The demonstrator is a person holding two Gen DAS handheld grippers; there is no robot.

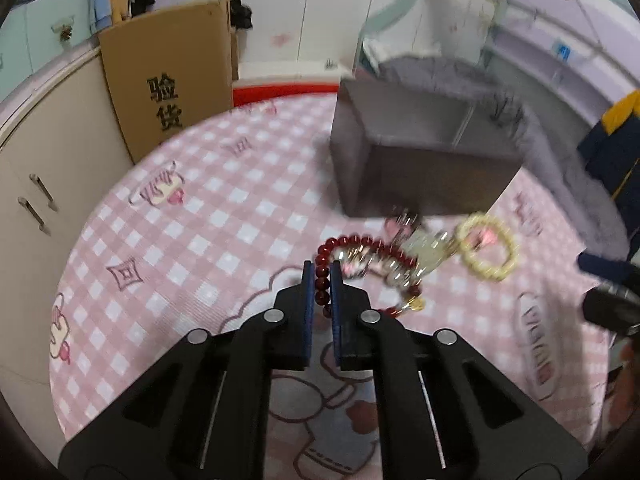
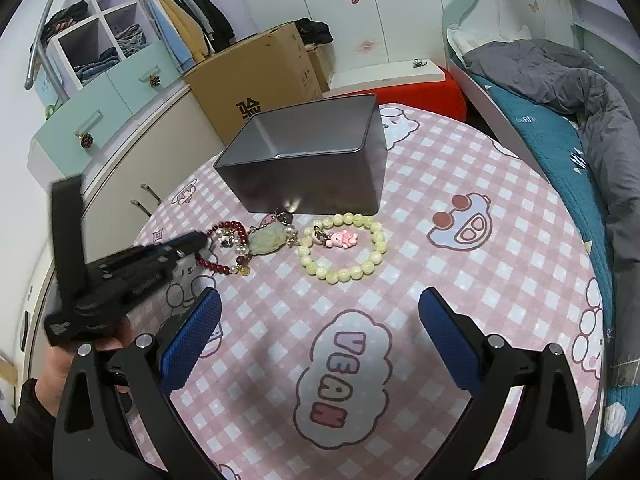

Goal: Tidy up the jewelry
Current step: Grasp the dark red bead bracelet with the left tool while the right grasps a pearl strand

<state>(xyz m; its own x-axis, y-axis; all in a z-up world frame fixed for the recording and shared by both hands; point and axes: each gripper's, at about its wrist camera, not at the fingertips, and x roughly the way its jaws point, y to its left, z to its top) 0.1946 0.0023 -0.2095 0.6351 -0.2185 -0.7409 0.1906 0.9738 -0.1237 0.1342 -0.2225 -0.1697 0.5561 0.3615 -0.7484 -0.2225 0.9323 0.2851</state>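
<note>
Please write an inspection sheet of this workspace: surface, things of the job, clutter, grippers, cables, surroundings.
Surface: table under a pink checked cloth with cartoon prints.
Job's things: grey box, open and empty as far as seen; red bead bracelet lying in front of the box, with a pale green pendant next to it; yellow-green bead bracelet with a pink charm, lying flat to its right.
Clutter: nothing seen.
Grippers: left gripper shut on the red bead bracelet; right gripper open, above bare cloth, holding nothing.
Cables: nothing seen.
Surroundings: cardboard box, shelves with clothes, bed with grey duvet.
</note>
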